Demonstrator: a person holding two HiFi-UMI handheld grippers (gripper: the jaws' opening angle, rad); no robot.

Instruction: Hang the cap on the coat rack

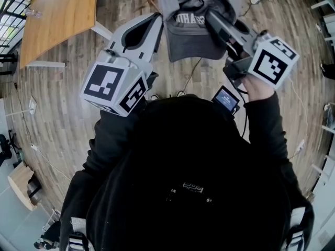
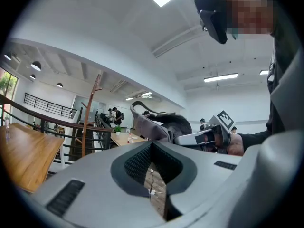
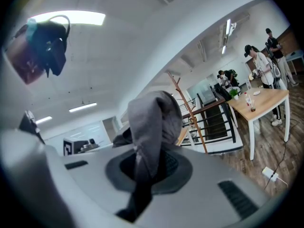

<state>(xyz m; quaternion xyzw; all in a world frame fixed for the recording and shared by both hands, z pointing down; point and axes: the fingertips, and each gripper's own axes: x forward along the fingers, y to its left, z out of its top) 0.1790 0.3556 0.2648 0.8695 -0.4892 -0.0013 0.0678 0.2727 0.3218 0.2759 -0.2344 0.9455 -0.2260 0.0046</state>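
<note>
The grey cap with white lettering hangs between my two grippers, high above the wood floor. My right gripper is shut on it: in the right gripper view a fold of cap fabric stands up out of the closed jaws. My left gripper reaches the cap's opposite edge. In the left gripper view the cap fabric runs down to its closed tips. The wooden coat rack, a brown pole with slanted pegs, stands further off, and it shows beside the cap too.
A wooden table stands at the upper left, with a black stair railing beside it. Cables lie on the floor below. Several people stand at a far table. A small screen sits by the right wrist.
</note>
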